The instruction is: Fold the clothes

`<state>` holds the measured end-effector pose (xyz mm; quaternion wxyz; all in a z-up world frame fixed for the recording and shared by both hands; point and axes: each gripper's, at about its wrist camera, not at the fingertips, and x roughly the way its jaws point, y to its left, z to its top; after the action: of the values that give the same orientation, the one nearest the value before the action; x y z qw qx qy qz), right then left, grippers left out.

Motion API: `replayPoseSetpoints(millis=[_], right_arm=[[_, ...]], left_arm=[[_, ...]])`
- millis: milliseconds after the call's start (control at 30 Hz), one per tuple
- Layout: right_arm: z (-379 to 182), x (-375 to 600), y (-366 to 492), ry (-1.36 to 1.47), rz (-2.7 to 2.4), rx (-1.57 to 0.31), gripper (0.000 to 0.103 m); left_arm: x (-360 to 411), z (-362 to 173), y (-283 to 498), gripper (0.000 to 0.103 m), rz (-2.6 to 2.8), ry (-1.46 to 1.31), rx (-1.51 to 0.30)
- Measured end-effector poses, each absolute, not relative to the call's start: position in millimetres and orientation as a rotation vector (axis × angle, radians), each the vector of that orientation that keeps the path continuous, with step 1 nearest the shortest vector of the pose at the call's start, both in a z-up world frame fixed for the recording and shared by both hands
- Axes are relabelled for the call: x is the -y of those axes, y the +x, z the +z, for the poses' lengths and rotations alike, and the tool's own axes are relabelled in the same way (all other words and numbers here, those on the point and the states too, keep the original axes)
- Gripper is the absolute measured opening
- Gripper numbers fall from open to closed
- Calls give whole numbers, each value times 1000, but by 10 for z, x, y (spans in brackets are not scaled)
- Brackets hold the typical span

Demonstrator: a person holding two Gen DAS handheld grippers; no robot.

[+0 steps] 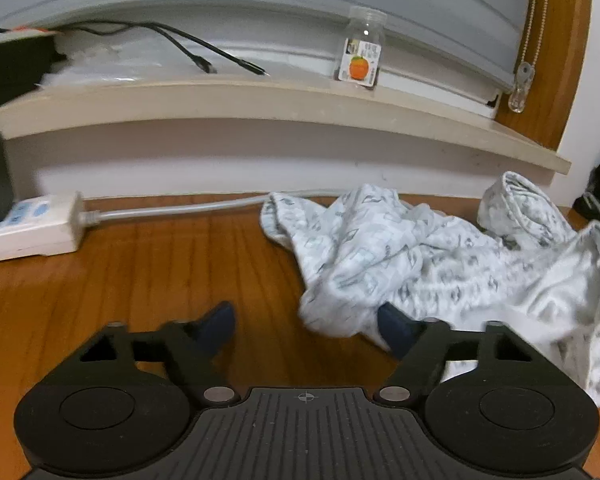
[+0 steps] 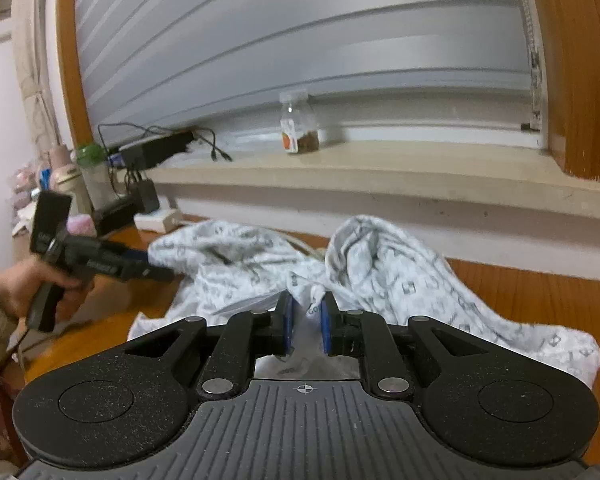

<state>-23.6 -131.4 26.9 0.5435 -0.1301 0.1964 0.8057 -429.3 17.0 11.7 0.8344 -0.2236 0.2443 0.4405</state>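
A crumpled white garment with a grey print [image 1: 412, 256] lies on the wooden table [image 1: 148, 272]. In the left wrist view my left gripper [image 1: 306, 324] stands open low over the table at the garment's left edge; cloth drapes over its right fingertip [image 1: 394, 330] and the left one rests over bare wood. In the right wrist view the garment [image 2: 400, 276] is bunched ahead, and my right gripper [image 2: 306, 309] is shut on a fold of it, with white cloth and a label pinched between the blue pads. The left gripper [image 2: 160, 271], held by a hand [image 2: 16, 288], touches the garment's far left side.
A beige window sill [image 1: 260, 96] runs along the back with a clear jar [image 1: 362, 50] and black cables [image 1: 204, 50]. A white power strip [image 1: 32, 224] and its grey cord lie at the table's back left. Bottles and black adapters [image 2: 144, 196] crowd the far left.
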Motion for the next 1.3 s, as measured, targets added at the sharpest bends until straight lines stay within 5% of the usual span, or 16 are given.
replayPoseSetpoints(millis=[100,300,367,433,500,767,900,967,1067,1133,1167,1200,1300], right_arm=[[263,1334,-242,-320,1907,-453,16],[346,1422,-74,-330,1810,-395,12],[295,1428,45,-332,1773,-424,11],[204,1416,118,-358,1736,-444,6],[122,1412,144,-381,1720,-455,6],[94,1409,69,-356,1771,-454,9],[93,1311,-42,-383,1788,-469,42],[50,1263,-91,-421,1775,-473,45],[-36,1215,-75,-432,1776,-526,46],[-76,1193,-51,-410,1791,-567,46],[-90,1186,-42,-397,1802,-584,46],[-95,1185,-38,-381,1817,-595,44],[-9,1206,-115,-330,1874,-585,17]], left_arm=[[-291,155,-4210,21,889,-489,-523],[-352,703,-4043,19,924,-408,-381],[-341,817,-3949,26,914,-388,-362],[-320,865,-3875,55,922,-369,-358],[-291,819,-3838,68,927,-350,-375],[-388,298,-4100,70,966,-432,-497],[-477,101,-4109,71,944,-496,-539],[-485,65,-4090,70,939,-497,-549],[-468,61,-4041,46,938,-473,-556],[-457,59,-4009,12,937,-457,-560],[-451,58,-3993,5,937,-449,-562],[-441,64,-3990,2,939,-441,-563],[-359,207,-4142,2,955,-421,-536]])
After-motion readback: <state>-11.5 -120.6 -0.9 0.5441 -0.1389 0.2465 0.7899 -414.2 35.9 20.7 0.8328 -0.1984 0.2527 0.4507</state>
